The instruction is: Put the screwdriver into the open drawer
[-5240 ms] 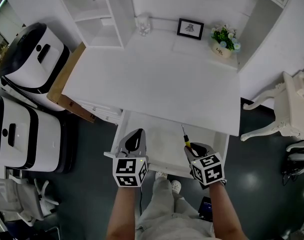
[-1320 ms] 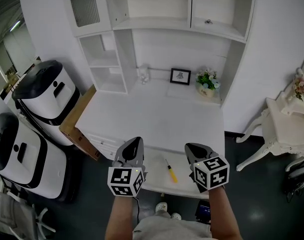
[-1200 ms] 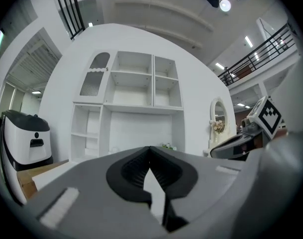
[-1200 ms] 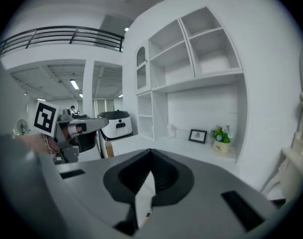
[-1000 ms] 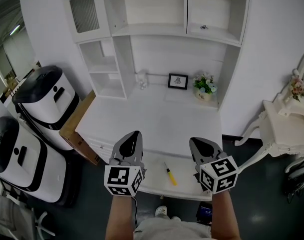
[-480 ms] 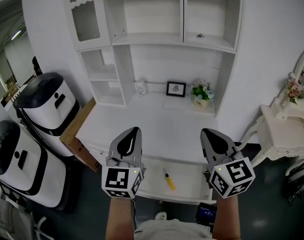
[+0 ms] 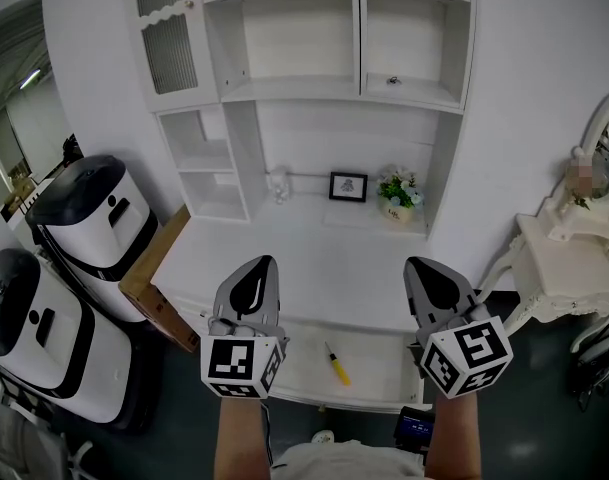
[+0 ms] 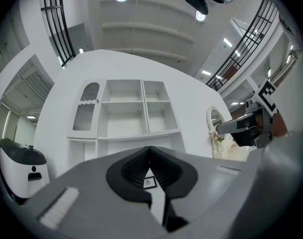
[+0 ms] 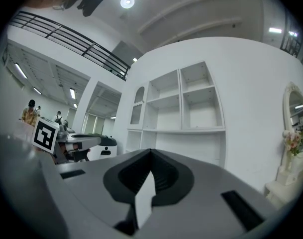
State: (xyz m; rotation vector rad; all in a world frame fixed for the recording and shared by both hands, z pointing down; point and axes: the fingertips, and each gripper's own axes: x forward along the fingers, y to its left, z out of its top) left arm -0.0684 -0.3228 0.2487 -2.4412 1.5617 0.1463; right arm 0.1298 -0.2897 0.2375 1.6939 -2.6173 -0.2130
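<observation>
The white counter [image 7: 314, 258] and its shelves fill the centre of the head view. At 6 o'clock, its open drawer [image 7: 379, 370] holds the yellow-handled screwdriver [image 7: 334, 364]. You flank it with the left tongs [image 7: 261, 264] at 7 o'clock and the right tongs [image 7: 422, 265] at 5 o'clock, both clenched on nothing.

Right tongs [image 9: 151, 154] pressed together with nothing between, white shelf unit [image 9: 183, 103] ahead, oval mirror [image 9: 297, 117] at right edge
</observation>
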